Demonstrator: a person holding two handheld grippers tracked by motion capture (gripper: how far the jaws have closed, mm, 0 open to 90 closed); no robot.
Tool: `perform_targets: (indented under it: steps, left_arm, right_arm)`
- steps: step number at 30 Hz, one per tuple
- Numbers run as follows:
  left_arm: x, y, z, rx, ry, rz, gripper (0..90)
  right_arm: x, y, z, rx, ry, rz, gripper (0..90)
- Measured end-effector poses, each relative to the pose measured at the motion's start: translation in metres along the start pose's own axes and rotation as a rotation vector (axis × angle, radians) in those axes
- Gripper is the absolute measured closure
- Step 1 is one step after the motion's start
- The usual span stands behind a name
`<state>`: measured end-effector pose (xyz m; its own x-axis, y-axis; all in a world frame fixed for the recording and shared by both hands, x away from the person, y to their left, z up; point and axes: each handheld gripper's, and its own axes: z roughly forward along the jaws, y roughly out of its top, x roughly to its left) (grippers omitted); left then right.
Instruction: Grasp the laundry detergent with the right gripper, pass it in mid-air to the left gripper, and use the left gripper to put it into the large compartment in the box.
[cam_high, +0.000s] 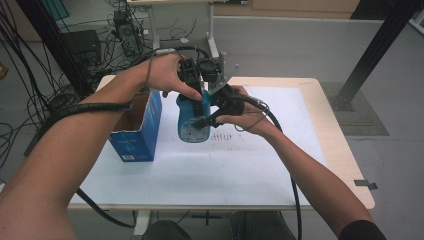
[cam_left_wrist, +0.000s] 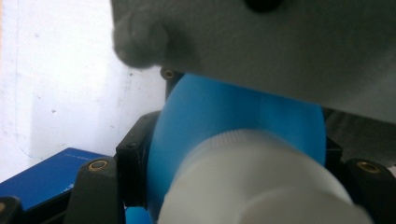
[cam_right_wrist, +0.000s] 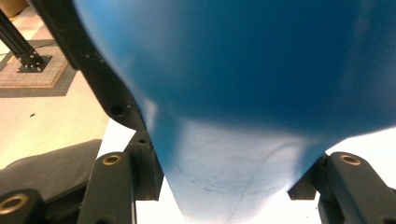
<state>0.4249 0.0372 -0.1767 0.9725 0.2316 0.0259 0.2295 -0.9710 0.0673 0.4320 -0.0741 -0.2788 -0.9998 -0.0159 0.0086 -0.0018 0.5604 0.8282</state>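
Observation:
A blue bottle (cam_high: 192, 124) is held in the air over the table, between both grippers. My left gripper (cam_high: 194, 89) comes from above and is shut on the bottle's white cap (cam_left_wrist: 261, 182); past the cap the blue bottle body (cam_left_wrist: 224, 116) bulges out. My right gripper (cam_high: 201, 122) reaches in from the right and is shut on the bottle's body. In the right gripper view the blue bottle (cam_right_wrist: 243, 70) sits tight between the two black jaws of the right gripper (cam_right_wrist: 229, 186). The left gripper (cam_left_wrist: 233, 191) has the right one's grey plate (cam_left_wrist: 280, 46) close above it.
An open blue cardboard box (cam_high: 137, 130) stands on the table's left part, just left of the bottle, and its corner shows as a blue box (cam_left_wrist: 42, 179). A white sheet (cam_high: 260, 165) covers most of the tabletop. Cables and a black frame post (cam_high: 372, 50) lie beyond the table.

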Motion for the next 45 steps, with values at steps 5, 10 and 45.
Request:
perform_targets:
  steps: [5, 10, 45]
  left_arm:
    - [0.0007, 0.0003, -0.0003, -0.004, -0.001, -0.002, 36.1]
    - [0.0007, 0.0016, 0.0001, 0.000, -0.001, 0.000, 36.2]
    - [-0.0018, -0.0019, -0.0045, 0.016, 0.010, -0.006, 37.0]
  right_arm:
    - [0.0003, -0.0002, -0.0015, -0.004, 0.006, 0.022, 42.6]
    - [-0.0002, -0.0007, -0.0019, 0.003, 0.000, 0.021, 42.5]
    - [0.0010, 0.0013, -0.0027, -0.023, -0.005, 0.023, 40.8]
